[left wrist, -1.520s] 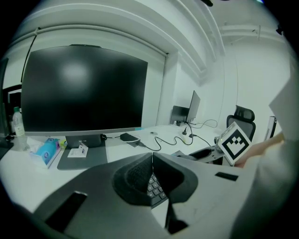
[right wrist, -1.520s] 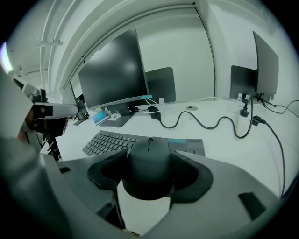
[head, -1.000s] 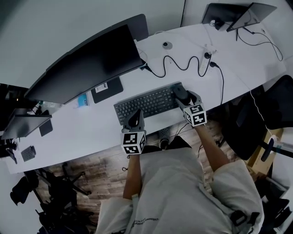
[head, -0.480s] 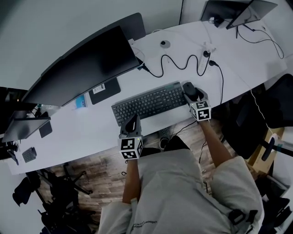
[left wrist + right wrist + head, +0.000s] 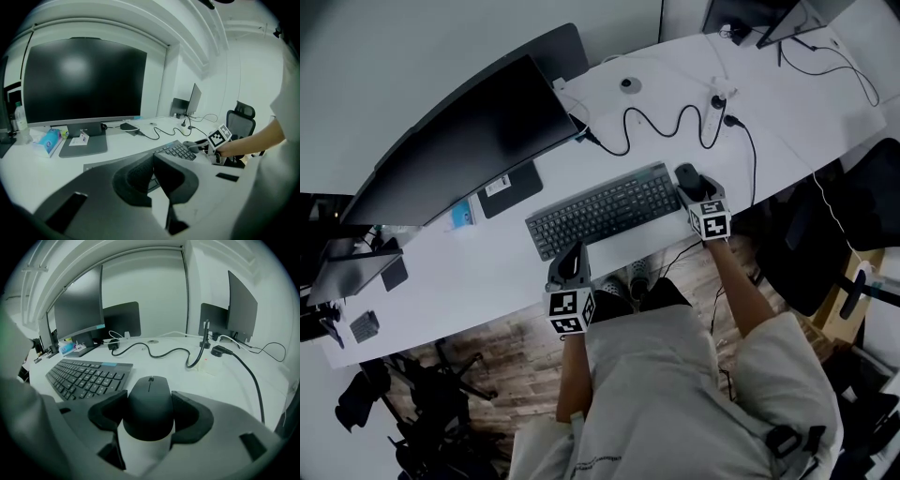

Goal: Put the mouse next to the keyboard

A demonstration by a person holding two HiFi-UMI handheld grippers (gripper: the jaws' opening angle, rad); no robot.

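The black mouse [image 5: 150,404] sits between the jaws of my right gripper [image 5: 150,414], whose pads press its two sides. In the head view the mouse [image 5: 688,178] is just off the right end of the dark keyboard [image 5: 605,208], with the right gripper [image 5: 694,187] behind it at the desk's front edge. Whether the mouse rests on the desk I cannot tell. My left gripper [image 5: 572,262] hovers at the front edge below the keyboard's left half. Its jaws are shut on nothing [image 5: 152,171].
A large monitor [image 5: 469,141] stands behind the keyboard, with a tissue pack [image 5: 464,214] by its foot. A black cable [image 5: 661,122] snakes across the white desk [image 5: 469,272] to a power plug [image 5: 724,120]. More screens [image 5: 769,14] stand far right. An office chair [image 5: 853,225] is on the right.
My right gripper carried the mouse from over the keyboard's right end to the right and down, to the desk beside the keyboard. The left gripper stayed nearly where it was.
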